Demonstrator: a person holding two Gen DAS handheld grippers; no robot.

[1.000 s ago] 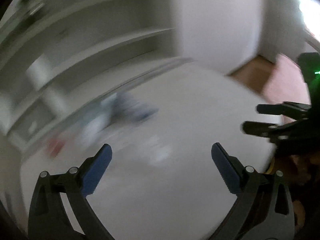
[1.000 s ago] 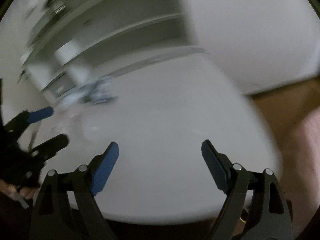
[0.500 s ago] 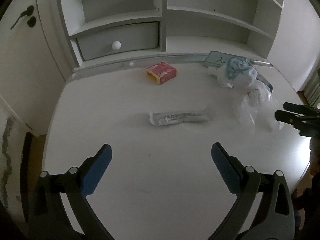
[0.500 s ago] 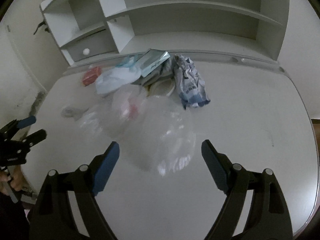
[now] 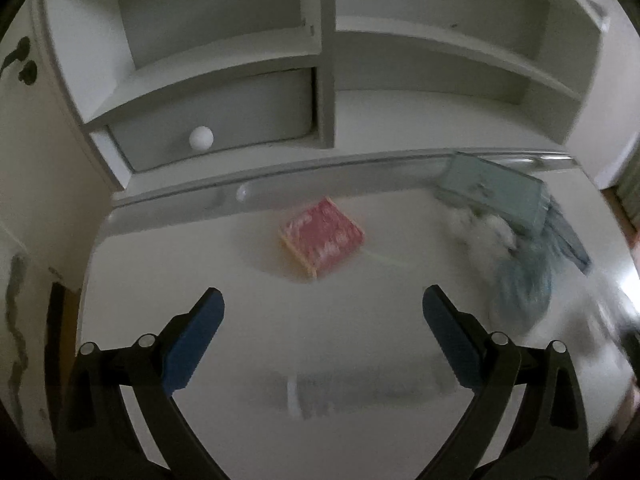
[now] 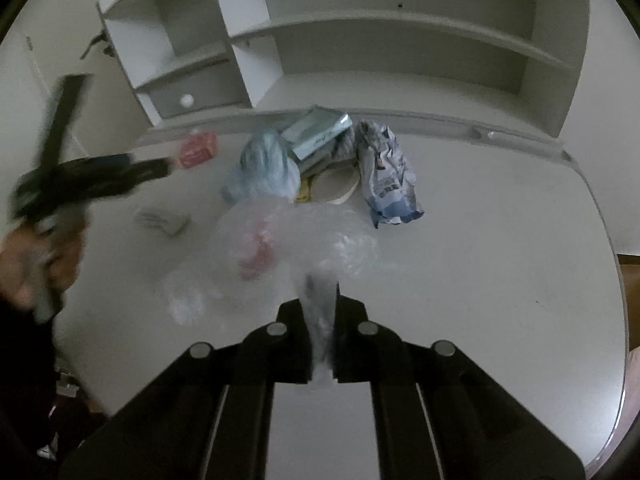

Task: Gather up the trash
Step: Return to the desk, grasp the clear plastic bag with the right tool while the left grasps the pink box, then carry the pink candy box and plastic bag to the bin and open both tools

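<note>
Pinching clear bag (image 6: 296, 240), right hand-held gripper (image 6: 322, 320); left hand-held gripper (image 5: 322, 308) spread wide, white desk (image 6: 500, 260)

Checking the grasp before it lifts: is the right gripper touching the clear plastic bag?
Touching. In the right wrist view the right gripper is shut on a bunched edge of the clear plastic bag, which fills the narrow gap between its fingers.

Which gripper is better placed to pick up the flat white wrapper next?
Left. The left gripper is open with the white wrapper lying just below its fingers, while the right gripper is already shut on the clear plastic bag.
</note>
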